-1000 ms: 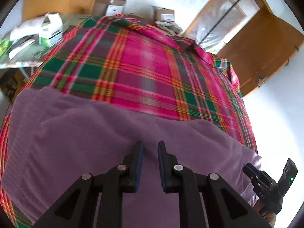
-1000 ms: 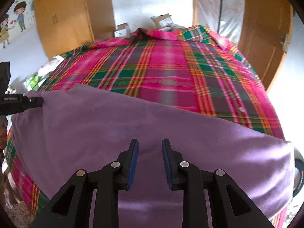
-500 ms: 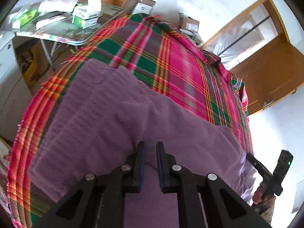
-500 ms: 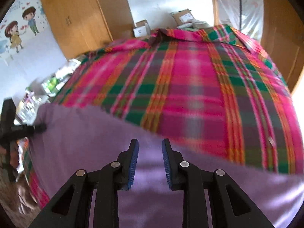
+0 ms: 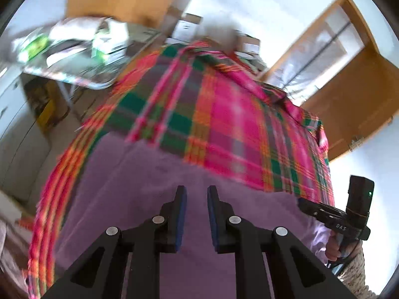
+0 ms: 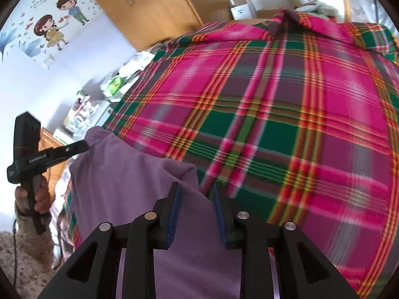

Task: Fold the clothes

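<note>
A purple garment (image 5: pixel 149 186) lies across the near part of a table covered with a pink, green and orange plaid cloth (image 5: pixel 237 124). My left gripper (image 5: pixel 195 191) is shut on its left corner, with purple fabric filling the narrow gap between the pads. From the right wrist view, that left gripper (image 6: pixel 83 147) holds the corner raised off the table. The purple garment (image 6: pixel 129 174) bunches in a fold up to my right gripper (image 6: pixel 195 186), which is shut on its right edge. In the left wrist view the right gripper (image 5: pixel 303 203) sits at the garment's right edge.
The plaid cloth (image 6: pixel 286 124) covers the whole table beyond the garment. A cluttered side table (image 5: pixel 74 79) stands to the left. Cardboard boxes (image 6: pixel 242 6) and a wooden wardrobe (image 6: pixel 162 7) are behind, with a wooden door (image 5: pixel 349 94) to the right. A hand (image 6: pixel 37 196) grips the left tool.
The purple garment lay spread flat a second ago. Its left corner is now lifted and it has bunched toward the near-left, uncovering more plaid in the right wrist view.
</note>
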Demonstrator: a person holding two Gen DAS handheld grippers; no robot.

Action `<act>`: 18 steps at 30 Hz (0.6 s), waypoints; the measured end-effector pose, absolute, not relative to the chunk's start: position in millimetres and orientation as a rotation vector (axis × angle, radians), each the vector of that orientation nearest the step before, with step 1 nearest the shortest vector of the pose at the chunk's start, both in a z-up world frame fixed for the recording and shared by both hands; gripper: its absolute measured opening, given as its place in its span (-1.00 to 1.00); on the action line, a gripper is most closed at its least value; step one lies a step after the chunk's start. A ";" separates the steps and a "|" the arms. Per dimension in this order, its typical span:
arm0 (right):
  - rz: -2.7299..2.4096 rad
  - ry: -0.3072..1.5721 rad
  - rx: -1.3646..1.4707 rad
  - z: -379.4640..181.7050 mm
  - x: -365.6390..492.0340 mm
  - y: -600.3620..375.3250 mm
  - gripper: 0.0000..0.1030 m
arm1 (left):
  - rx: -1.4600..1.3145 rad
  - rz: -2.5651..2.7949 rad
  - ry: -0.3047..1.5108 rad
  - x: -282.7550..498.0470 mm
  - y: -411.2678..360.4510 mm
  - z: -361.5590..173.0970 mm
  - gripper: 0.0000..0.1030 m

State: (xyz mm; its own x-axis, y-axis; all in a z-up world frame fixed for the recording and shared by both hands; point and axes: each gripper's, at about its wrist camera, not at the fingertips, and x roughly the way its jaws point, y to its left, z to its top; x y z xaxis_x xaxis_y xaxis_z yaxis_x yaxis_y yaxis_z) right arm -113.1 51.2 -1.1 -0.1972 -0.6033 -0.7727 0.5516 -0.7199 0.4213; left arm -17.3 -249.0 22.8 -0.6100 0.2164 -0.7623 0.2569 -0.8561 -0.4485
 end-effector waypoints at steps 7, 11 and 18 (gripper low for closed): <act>-1.862 -0.069 1.317 -5.8 -114.5 37.2 -0.46 | 1.536 -2.717 0.790 -64.6 -212.3 4.5 -0.67; -1.838 -0.071 1.321 -8.2 -113.0 34.0 -0.45 | 1.589 -2.714 0.789 -76.4 -200.7 -4.3 -0.67; -1.819 -0.068 1.287 -0.6 -97.6 34.8 -0.81 | 1.615 -2.710 0.792 -81.5 -196.1 -11.5 -0.67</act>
State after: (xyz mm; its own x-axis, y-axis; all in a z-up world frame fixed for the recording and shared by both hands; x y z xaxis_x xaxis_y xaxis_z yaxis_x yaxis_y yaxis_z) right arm -97.6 34.8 -0.6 -0.0747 -0.6738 -0.7352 0.6167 -0.6106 0.4969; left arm -81.5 -196.1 -11.5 -0.5024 0.3327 -0.7981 0.1492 -0.8758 -0.4591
